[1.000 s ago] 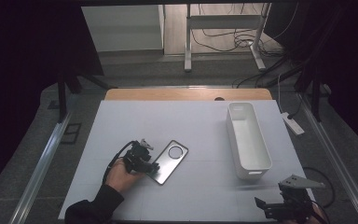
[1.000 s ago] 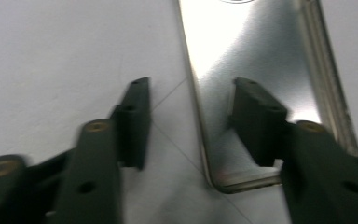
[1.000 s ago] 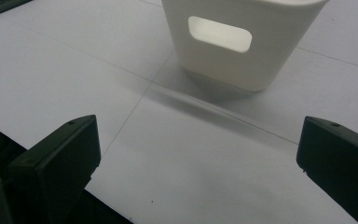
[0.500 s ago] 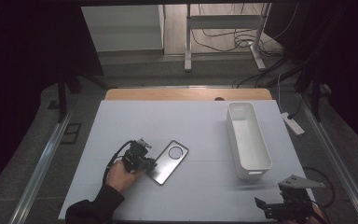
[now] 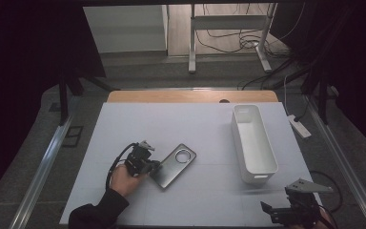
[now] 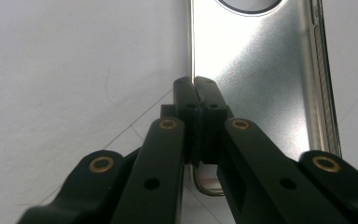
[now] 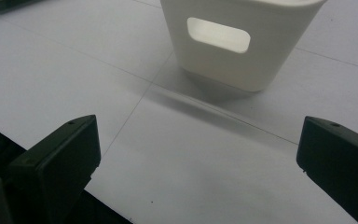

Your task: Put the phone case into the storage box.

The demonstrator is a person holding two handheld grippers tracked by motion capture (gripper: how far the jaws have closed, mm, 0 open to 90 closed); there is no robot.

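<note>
A silver phone case (image 5: 174, 164) with a round camera hole lies flat on the white table, left of middle. My left gripper (image 5: 153, 165) is held by a hand at the case's near left edge. In the left gripper view its jaws (image 6: 195, 88) are pressed together astride that edge of the case (image 6: 261, 70), pinching the rim. My right gripper (image 5: 286, 210) sits at the table's front right corner. Its jaws (image 7: 200, 140) stand wide apart with nothing between them, facing the short end of a white bin (image 7: 237, 60).
The long white bin (image 5: 252, 138) stands empty on the right half of the table, its handle slot toward my right gripper. A wooden strip (image 5: 190, 97) borders the far edge. Metal rails run along both sides, and cables lie on the floor beyond.
The left gripper's jaws have drawn together at the case's edge. Both hands have kept their places, and the case has not shifted.
</note>
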